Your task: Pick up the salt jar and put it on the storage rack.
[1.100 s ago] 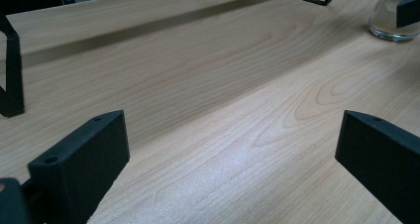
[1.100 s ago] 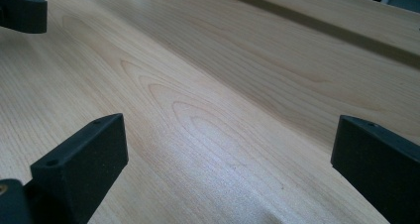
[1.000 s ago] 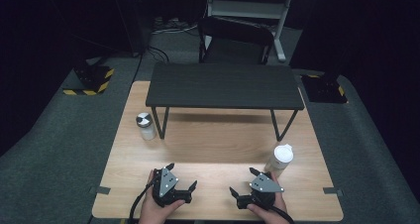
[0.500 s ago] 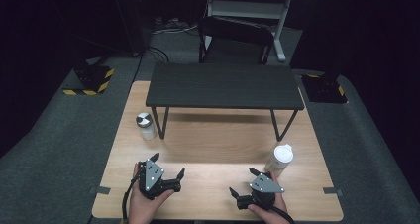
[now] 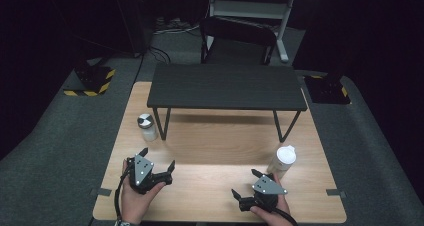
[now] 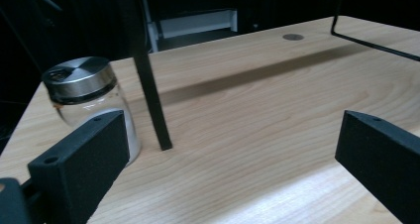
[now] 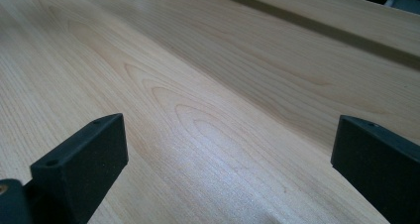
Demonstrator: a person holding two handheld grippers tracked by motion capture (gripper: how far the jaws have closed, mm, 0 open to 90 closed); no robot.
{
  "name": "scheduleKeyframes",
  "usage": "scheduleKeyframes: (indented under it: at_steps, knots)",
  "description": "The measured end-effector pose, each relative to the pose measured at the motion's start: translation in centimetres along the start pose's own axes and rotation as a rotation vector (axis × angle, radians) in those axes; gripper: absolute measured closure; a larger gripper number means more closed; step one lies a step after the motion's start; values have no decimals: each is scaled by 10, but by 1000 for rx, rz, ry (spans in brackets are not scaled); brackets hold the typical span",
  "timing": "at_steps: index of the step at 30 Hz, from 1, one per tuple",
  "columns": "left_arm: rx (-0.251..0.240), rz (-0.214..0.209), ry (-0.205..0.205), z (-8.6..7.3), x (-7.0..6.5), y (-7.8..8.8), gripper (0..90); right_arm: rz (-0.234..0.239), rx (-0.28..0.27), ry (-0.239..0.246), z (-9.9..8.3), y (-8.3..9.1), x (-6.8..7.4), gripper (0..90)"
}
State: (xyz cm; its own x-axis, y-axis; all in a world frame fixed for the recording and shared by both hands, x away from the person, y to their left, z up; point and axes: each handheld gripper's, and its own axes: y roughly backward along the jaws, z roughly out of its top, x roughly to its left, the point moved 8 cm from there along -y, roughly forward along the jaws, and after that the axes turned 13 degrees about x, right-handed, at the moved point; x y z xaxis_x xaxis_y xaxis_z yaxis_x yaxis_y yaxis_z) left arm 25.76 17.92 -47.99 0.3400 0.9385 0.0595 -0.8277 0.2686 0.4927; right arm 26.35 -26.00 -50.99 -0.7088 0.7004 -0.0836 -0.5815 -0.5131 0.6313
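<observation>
I can read no brand, label or writing on anything here; the jar (image 5: 146, 127) has a plain metal lid, and the bottle (image 5: 281, 161) a plain white cap.

My left gripper (image 5: 158, 161) hovers over the near left part of the table (image 5: 220, 146), jaws spread wide with nothing between them; it points up the table and a little to the left, toward the jar. In the left gripper view the jar (image 6: 89, 97) stands upright, its long axis vertical, partly behind my left jaw; it sits just beside the foot of the black bench's leg (image 6: 151, 90), apart from both jaws. The glass is clear, and something white fills its lower part; what it is I cannot tell.

My right gripper (image 5: 246, 186) rests low at the near right of the table, jaws likewise wide apart and holding nothing; it points to the left across the bare wood (image 7: 198, 85). The bottle stands upright just beside my right hand (image 5: 272, 208), near the table's right edge; its side is pale and its contents I cannot make out.

The black bench (image 5: 225, 86) stands across the far half of the table, its long axis running left to right.
</observation>
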Motion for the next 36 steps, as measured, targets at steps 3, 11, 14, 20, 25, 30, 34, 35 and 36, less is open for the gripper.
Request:
scheduleKeyframes:
  at_steps: [3,11,14,20,25,30,34,35,36]
  knots:
    - [1,14,13,-1,3,-3,8,0,-1,1,0,0,0,9]
    - [4,51,42,-1,11,-10,8,0,-2,2,0,0,0,8]
    - [3,52,43,-1,13,-12,8,1,-4,1,0,0,0,8]
    - [24,65,54,-2,19,-20,8,0,-2,-19,0,0,-1,8]
    - [14,100,77,0,26,-23,8,4,-7,-21,-1,0,-2,8]
    - [9,123,116,0,32,-30,8,9,-11,-14,-1,0,-3,7]
    - [9,138,140,0,37,-40,8,8,-18,-17,-2,1,-3,7]
    - [15,143,140,0,38,-42,8,10,-14,-18,-1,0,-3,7]
    - [19,146,148,-1,40,-44,8,10,-12,-17,-1,0,-3,7]
